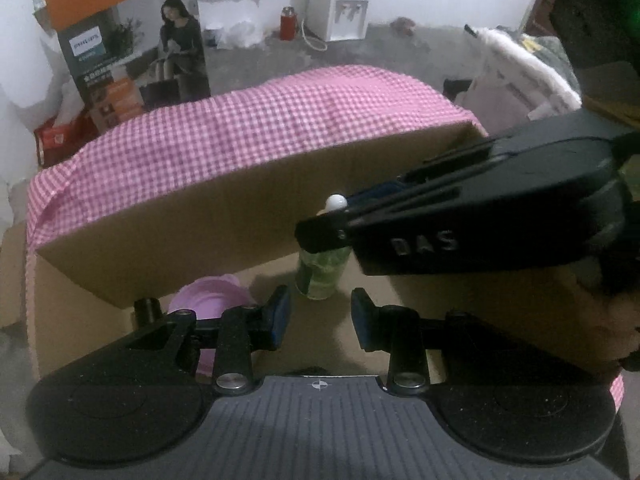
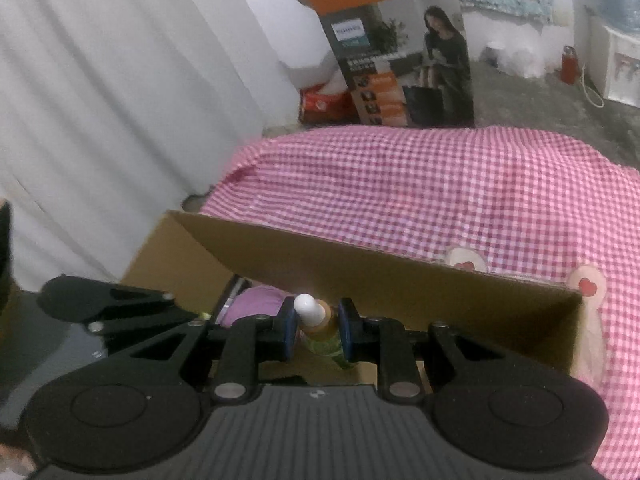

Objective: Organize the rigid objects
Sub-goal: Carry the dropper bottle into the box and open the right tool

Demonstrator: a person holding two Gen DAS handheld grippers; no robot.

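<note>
My right gripper point(image 2: 317, 330) pinches a small green translucent bottle with a white rounded cap point(image 2: 320, 334); both blue pads point(image 2: 289, 334) press on its upper body, just below the cap. The bottle is slim, with a pale label on its lower part and an orange-tan collar under the cap. Its long axis runs near upright, cap up and slightly toward the far side, base down into the open brown cardboard box point(image 2: 400, 276). In the left wrist view the same bottle point(image 1: 322, 272) hangs below the right gripper point(image 1: 338, 222), inside the box and near its far wall point(image 1: 192, 216).

My left gripper point(image 1: 320, 314) holds nothing; its blue-padded fingers point(image 1: 282, 312) stand apart with a moderate gap, touching nothing, above the box floor.

A round pink plastic lid or dish point(image 1: 208, 300) lies in the box, left of the bottle. The box rests on a pink-and-white checked cloth point(image 2: 460, 184), which stretches beyond it on the far side.
</note>
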